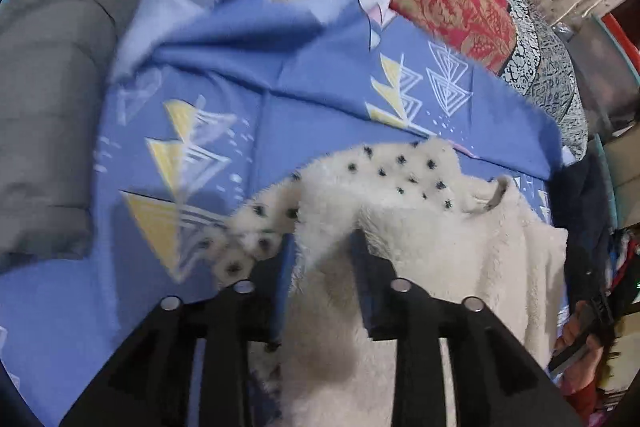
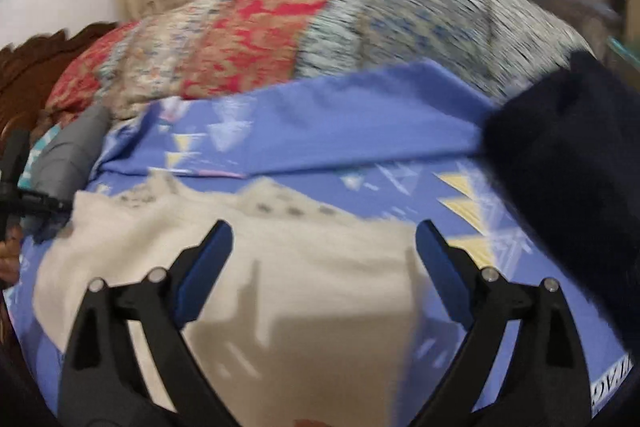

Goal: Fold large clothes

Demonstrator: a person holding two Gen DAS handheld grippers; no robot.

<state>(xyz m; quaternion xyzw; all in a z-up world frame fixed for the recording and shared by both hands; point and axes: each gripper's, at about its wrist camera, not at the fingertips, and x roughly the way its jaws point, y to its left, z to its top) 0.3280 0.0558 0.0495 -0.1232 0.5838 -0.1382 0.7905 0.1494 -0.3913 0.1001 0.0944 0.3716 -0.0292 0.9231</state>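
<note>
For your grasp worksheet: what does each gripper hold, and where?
Right gripper: nothing. Left gripper: a fleece garment fold sits between its fingers; grip uncertain.

Right wrist view is smeared with motion blur, so the spots on the fleecy white garment (image 2: 280,267) and the print on the blue sheet (image 2: 360,131) turn to mush. The dark bundle (image 2: 568,163) runs off the right edge, can't tell what it is. In the left wrist view the left gripper (image 1: 320,247) covers part of the fleece, and whether its pads actually pinch is unclear.

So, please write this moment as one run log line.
left hand-held gripper: fleece between fingers, grip unclear | right hand-held gripper: open, over fleece | sheet: underneath
</note>
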